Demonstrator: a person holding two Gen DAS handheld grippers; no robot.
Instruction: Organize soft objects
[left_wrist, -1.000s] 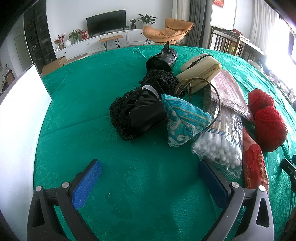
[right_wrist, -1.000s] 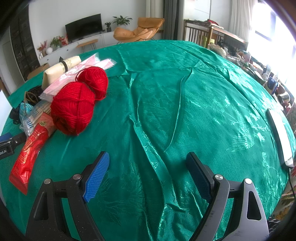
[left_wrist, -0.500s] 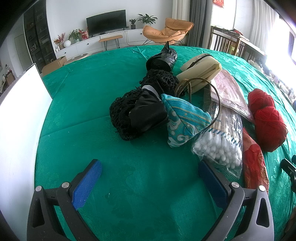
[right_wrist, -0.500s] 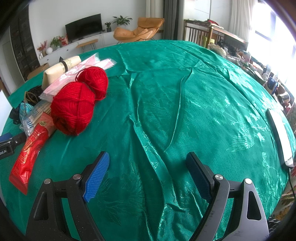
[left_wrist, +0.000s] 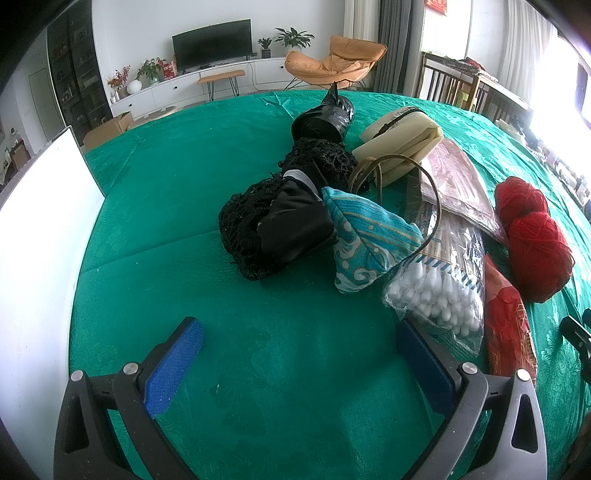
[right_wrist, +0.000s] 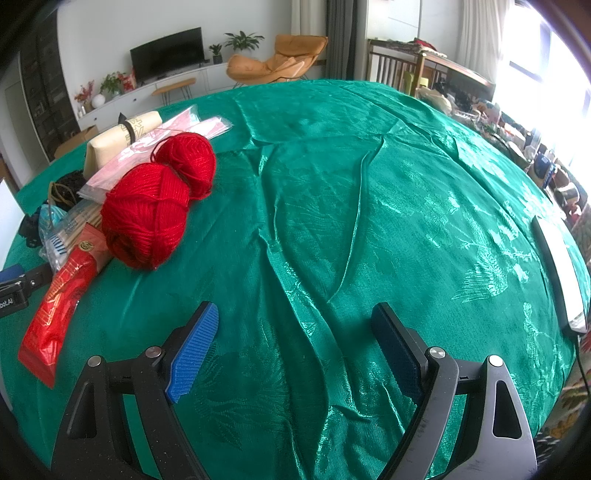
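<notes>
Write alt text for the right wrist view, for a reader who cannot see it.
The open right gripper hovers over a wrinkled green tablecloth, holding nothing. To its left lie two red yarn balls, touching each other, with a red packet in front of them.

Both cameras sit low over the green tablecloth (left_wrist: 155, 206), facing the far TV wall. The left view looks close onto the pile of things; the right view looks across bare cloth. Both show the 2 red yarn balls (left_wrist: 532, 236) (right_wrist: 147, 214) and the red packet (left_wrist: 508, 328) (right_wrist: 59, 310).
</notes>
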